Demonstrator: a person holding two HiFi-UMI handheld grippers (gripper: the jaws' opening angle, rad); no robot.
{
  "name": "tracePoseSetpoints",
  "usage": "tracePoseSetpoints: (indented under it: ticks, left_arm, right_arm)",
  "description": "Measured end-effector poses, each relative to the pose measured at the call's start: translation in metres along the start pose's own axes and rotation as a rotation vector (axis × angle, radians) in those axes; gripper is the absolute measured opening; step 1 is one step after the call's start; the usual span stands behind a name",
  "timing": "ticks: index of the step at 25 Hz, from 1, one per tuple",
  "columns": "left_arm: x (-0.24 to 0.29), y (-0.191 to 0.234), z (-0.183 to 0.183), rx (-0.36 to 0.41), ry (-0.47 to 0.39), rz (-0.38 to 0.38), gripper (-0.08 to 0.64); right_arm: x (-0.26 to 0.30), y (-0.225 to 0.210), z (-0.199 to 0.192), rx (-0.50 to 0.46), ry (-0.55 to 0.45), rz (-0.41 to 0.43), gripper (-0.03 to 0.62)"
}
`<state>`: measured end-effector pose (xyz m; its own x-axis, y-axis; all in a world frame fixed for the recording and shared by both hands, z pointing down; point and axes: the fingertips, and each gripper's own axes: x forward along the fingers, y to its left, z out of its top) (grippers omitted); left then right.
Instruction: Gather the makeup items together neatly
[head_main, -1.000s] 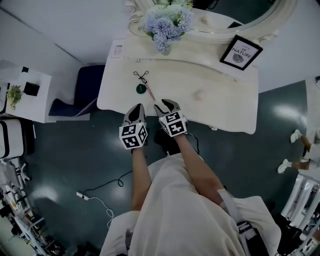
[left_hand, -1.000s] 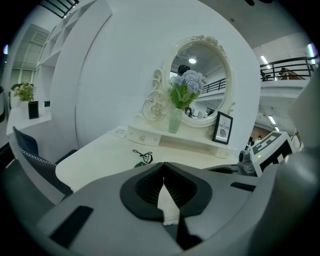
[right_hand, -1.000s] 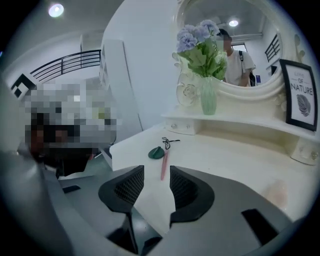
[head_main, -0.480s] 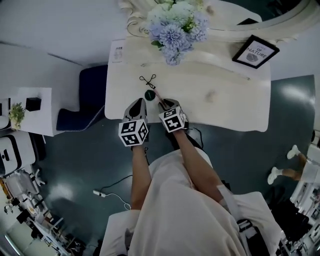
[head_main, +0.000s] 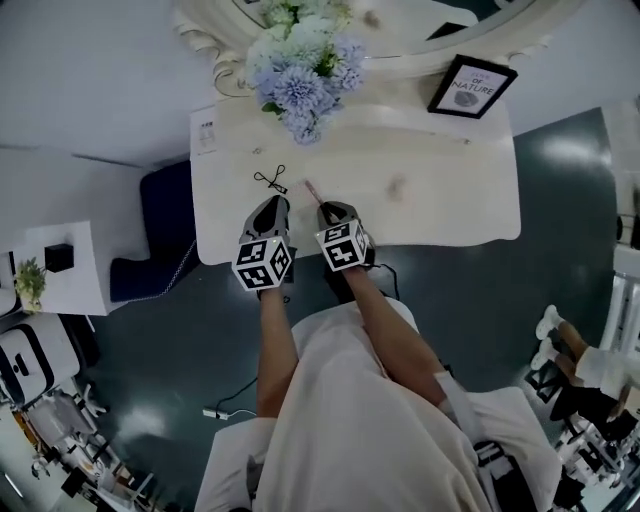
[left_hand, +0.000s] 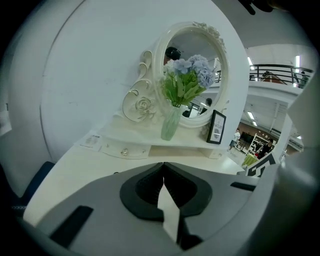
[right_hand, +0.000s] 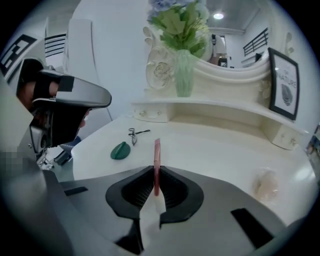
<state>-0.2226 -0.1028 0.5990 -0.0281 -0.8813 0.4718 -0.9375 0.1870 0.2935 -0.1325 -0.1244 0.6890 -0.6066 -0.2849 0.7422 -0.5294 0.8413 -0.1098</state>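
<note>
Makeup pencil (right_hand: 157, 155), slim, pink: clamped between the jaws of the right gripper (right_hand: 156, 175), far end sticking out ahead over the tabletop. These jaws have just been closing, and the pads now press on the pencil from both sides. In the head view the pencil (head_main: 310, 188) shows as a short pink line just beyond the right gripper (head_main: 335, 212).

Dark green oval makeup piece (right_hand: 120, 150) lies flat on the table, left of the pencil and clear of it. Black wire-handled eyelash curler (right_hand: 134, 134) lies just beyond it, near but apart.

Left gripper (left_hand: 163, 165): jaws together, nothing between them. It sits beside the right gripper at the table's near edge, in the head view (head_main: 272, 208).

Cream-white dressing table (head_main: 440, 200) carries it all. At the back, on a raised shelf: pale green glass vase of blue and white flowers (right_hand: 183, 75), black-framed print (head_main: 472, 88), ornate oval mirror (left_hand: 192, 75).
</note>
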Motion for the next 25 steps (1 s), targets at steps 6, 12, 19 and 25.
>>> tracePoseSetpoints:
  ticks: [6, 12, 19, 25]
  left_arm:
    - [0.034, -0.056, -0.002, 0.071, 0.038, -0.118, 0.015]
    - [0.043, -0.08, 0.001, 0.12, 0.052, -0.155, 0.015]
    - [0.036, -0.064, -0.005, 0.12, 0.066, -0.118, 0.015]
    - [0.028, -0.043, -0.005, 0.07, 0.049, -0.076, 0.015]
  right_arm:
    - [-0.035, -0.081, -0.017, 0.206, -0.047, -0.212, 0.064]
    - [-0.053, -0.128, -0.04, 0.408, -0.054, -0.343, 0.064]
    - [-0.043, -0.132, -0.046, 0.422, -0.02, -0.362, 0.065]
    - [-0.039, -0.132, -0.041, 0.401, -0.021, -0.362, 0.108]
